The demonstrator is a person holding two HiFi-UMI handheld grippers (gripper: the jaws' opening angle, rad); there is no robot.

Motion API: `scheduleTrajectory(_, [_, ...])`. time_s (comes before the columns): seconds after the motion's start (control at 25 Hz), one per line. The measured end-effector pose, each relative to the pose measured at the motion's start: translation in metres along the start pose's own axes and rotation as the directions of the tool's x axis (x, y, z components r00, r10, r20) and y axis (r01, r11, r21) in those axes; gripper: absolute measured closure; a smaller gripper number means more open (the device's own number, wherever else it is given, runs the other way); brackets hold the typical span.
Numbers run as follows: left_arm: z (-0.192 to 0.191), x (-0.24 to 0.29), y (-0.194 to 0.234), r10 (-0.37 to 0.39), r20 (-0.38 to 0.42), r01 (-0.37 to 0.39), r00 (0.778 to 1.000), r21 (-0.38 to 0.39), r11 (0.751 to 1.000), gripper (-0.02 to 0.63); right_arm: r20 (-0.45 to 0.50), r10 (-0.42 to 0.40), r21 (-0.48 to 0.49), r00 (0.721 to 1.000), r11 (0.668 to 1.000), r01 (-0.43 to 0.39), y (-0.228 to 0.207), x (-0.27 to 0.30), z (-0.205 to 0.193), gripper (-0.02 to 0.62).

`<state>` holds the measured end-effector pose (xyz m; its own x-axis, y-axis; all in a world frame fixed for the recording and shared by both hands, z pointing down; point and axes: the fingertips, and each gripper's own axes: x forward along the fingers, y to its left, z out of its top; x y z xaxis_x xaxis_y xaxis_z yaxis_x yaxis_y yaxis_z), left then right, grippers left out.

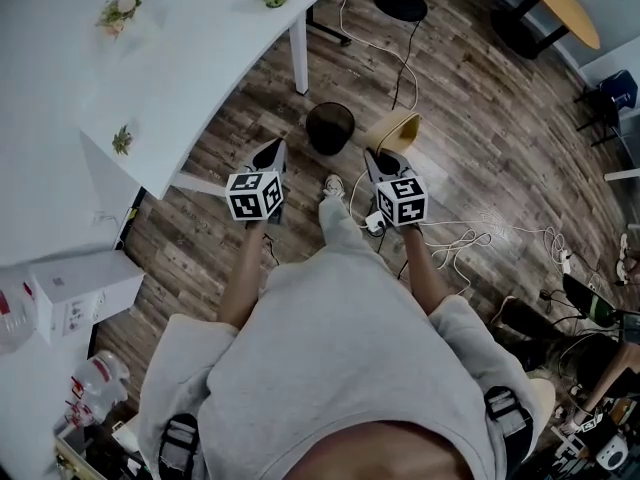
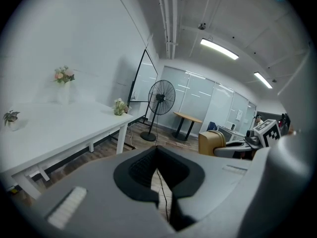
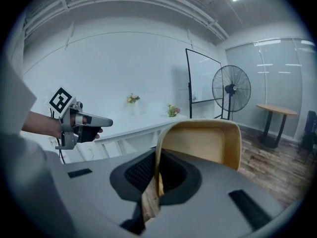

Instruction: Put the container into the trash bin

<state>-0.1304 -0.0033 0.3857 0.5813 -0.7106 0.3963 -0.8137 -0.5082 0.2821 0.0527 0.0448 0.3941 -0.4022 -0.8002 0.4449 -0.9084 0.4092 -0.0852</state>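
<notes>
In the head view a black round trash bin (image 1: 330,128) stands on the wooden floor just ahead of both grippers. My right gripper (image 1: 376,160) is shut on the wall of a tan, tub-like container (image 1: 393,131), which hangs in the air just right of the bin. The right gripper view shows the container (image 3: 208,143) tilted, its thin wall pinched between the pads of the right gripper (image 3: 157,170). My left gripper (image 1: 268,158) is held left of the bin, shut and empty (image 2: 157,152). The left gripper view shows the container (image 2: 210,143) at the right.
A white table (image 1: 150,88) with small flower pots is at the left, its leg (image 1: 298,53) near the bin. Loose cables (image 1: 470,238) lie on the floor at the right. A standing fan (image 2: 161,98) and a round wooden table (image 1: 560,3) are farther off.
</notes>
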Motion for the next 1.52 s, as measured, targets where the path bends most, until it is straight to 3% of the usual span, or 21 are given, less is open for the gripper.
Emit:
scheduleTrajectory(0.88, [0.094,0.185,0.040,0.020,-0.067,-0.021,0.998,-0.014,1.000,0.595,-0.044,0.056,0.021,0.997,0.998,-0.055,-0.139,0.137,0.082,0.574])
scheduleTrajectory(1.52, [0.122,0.230,0.071,0.063,-0.073,-0.064,0.995,-0.009,0.998,0.595,-0.044,0.091,0.026,0.995,0.996,-0.090,-0.177,0.193,0.105,0.574])
